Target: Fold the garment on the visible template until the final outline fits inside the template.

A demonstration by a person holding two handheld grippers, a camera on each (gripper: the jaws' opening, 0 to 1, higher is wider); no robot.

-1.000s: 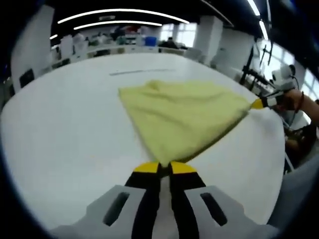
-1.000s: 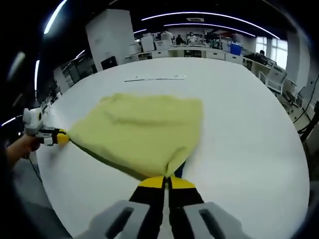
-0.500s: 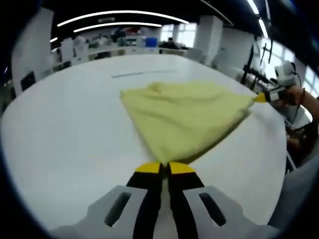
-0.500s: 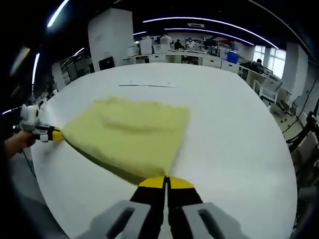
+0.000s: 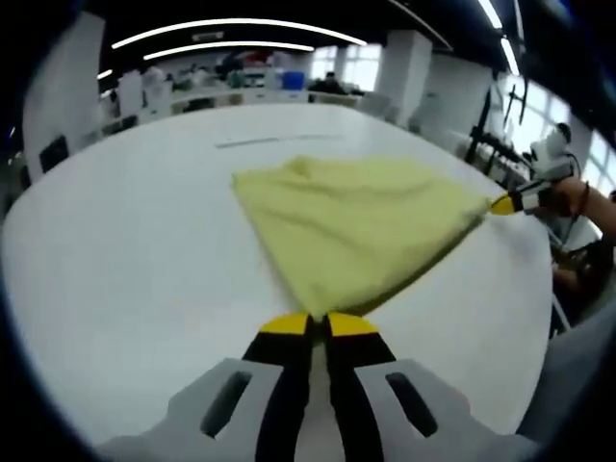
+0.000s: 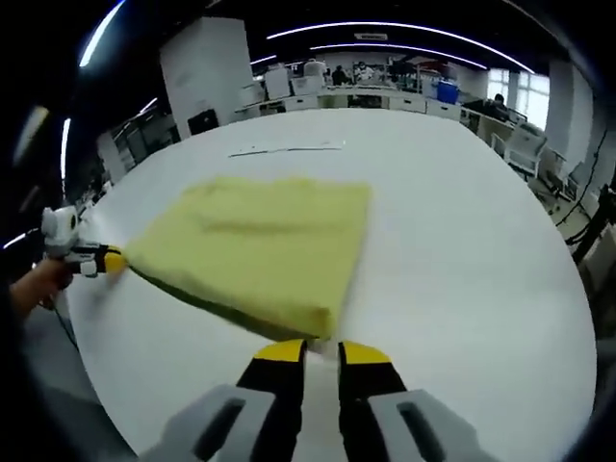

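In the left gripper view, the left gripper (image 5: 319,324) rises from the bottom centre with its yellow-tipped jaws pinched together on the near corner of the yellow garment (image 5: 356,226). The cloth fans out from that corner toward the middle and right of the frame, lying on the white table (image 5: 125,250). At the right edge, the right gripper (image 5: 507,202) touches the garment's far corner, with a person's hand (image 5: 577,195) behind it (whether those jaws grip the cloth cannot be told from here).

In the right gripper view, the right gripper (image 6: 321,352) sits at the bottom centre with its jaws parted and nothing between them. The garment (image 6: 255,247) lies folded just above the tips, centre-left of the frame. At the left edge, the left gripper (image 6: 109,260) meets the garment's corner. A thin line (image 6: 286,148) lies on the table (image 6: 462,241) in the upper middle.
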